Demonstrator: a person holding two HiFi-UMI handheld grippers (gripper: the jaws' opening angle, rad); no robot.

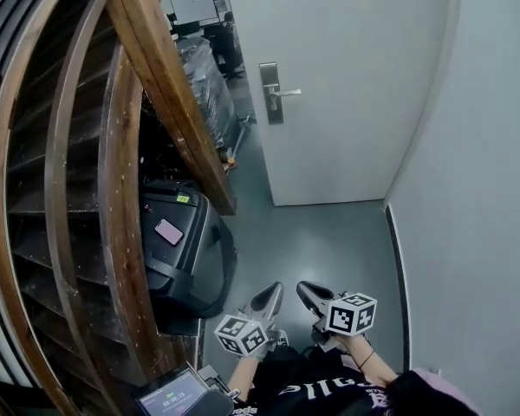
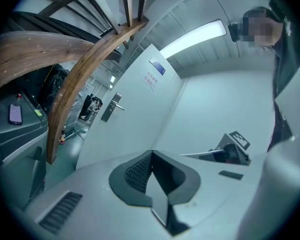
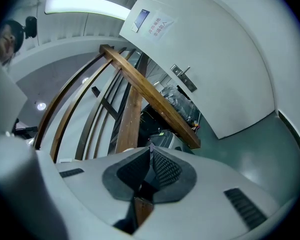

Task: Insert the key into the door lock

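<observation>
The white door (image 1: 347, 85) stands shut ahead, with its metal lock plate and lever handle (image 1: 271, 92) near its left edge. The same lock (image 2: 111, 107) appears far off in the left gripper view, and the lock (image 3: 184, 79) also shows in the right gripper view. Both grippers are held low near the person's body, well short of the door. My left gripper (image 1: 269, 297) (image 2: 151, 154) is shut with nothing between its pads. Beside it, my right gripper (image 1: 310, 295) (image 3: 150, 149) is shut, and a thin key tip (image 3: 150, 145) pokes out between its pads.
A curved wooden stair rail (image 1: 169, 85) runs along the left. A black machine (image 1: 186, 258) with a phone (image 1: 169, 230) on top stands beside it. A white wall (image 1: 477, 189) closes the right side. Grey floor (image 1: 329, 241) leads to the door.
</observation>
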